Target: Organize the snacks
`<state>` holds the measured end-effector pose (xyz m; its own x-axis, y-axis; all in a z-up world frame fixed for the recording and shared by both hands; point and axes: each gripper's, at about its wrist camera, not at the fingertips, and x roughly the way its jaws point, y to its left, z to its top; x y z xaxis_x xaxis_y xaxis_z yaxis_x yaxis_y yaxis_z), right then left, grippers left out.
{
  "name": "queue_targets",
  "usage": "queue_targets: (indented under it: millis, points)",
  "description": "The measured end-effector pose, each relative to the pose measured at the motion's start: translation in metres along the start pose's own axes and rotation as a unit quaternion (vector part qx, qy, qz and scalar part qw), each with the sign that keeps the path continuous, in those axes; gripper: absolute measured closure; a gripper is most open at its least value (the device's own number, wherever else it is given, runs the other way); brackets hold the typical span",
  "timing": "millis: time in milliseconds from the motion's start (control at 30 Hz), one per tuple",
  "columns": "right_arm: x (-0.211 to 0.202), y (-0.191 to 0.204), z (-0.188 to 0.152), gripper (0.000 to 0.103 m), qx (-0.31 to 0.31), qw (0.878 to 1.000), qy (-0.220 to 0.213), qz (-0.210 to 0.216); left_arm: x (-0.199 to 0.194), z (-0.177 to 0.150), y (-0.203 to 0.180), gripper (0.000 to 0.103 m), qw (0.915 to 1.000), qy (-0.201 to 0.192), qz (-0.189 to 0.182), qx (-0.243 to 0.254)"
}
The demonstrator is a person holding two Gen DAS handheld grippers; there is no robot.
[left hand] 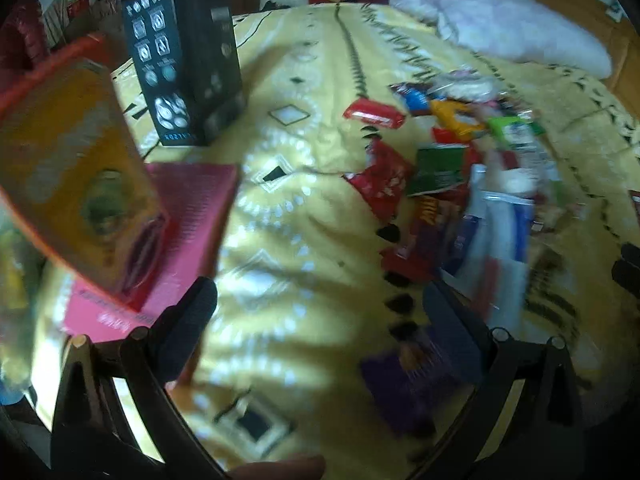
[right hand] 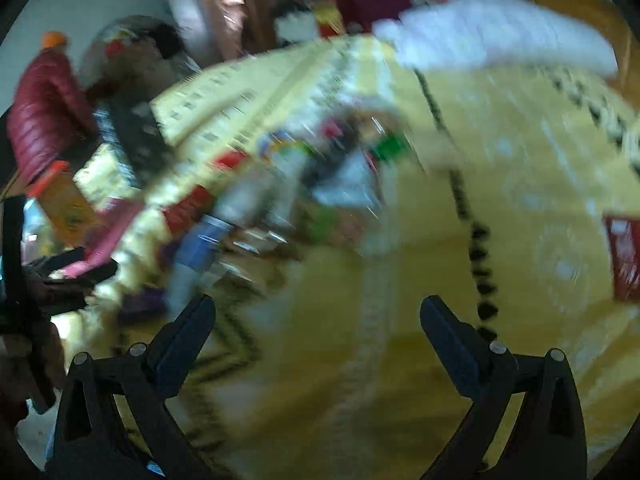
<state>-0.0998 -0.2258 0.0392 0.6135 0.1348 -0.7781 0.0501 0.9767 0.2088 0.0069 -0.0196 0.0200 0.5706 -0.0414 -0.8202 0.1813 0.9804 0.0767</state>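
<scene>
A heap of snack packets (left hand: 472, 168) in red, green, blue and white wrappers lies on the yellow patterned bedspread (left hand: 312, 248), right of centre in the left wrist view. A purple packet (left hand: 408, 376) lies apart, close to the right finger (left hand: 452, 328). My left gripper (left hand: 320, 308) hangs open over bare bedspread, nothing between its fingers. The right wrist view is blurred: the same heap (right hand: 288, 184) shows upper left, beyond my right gripper (right hand: 316, 320), which stands wide open and empty above the bedspread (right hand: 400, 320).
Left of the heap stand a tall black box (left hand: 188, 72), an orange box (left hand: 76, 176) and a flat pink box (left hand: 192, 232). A white pillow (left hand: 516, 28) lies at the far right. A single red packet (right hand: 624, 256) sits at the right edge. Clutter lines the far side of the bed.
</scene>
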Motion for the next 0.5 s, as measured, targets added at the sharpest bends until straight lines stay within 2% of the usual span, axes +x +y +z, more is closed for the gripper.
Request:
queue_targets:
  millis: [133, 200, 500]
  points:
    - [0.036, -0.015, 0.003, 0.0, 0.007, 1.0, 0.018, -0.004, 0.035, -0.006, -0.003, 0.0, 0.9995, 0.019, 0.018, -0.019]
    - [0.048, -0.018, 0.006, 0.0, 0.004, 1.0, 0.019, -0.009, 0.042, -0.008, 0.0, 0.0, 0.9991, 0.02, 0.014, -0.035]
    - [0.074, -0.012, 0.007, 0.0, -0.027, 0.999, 0.008, -0.042, 0.044, -0.015, 0.0, 0.0, 0.9989, -0.005, 0.011, -0.044]
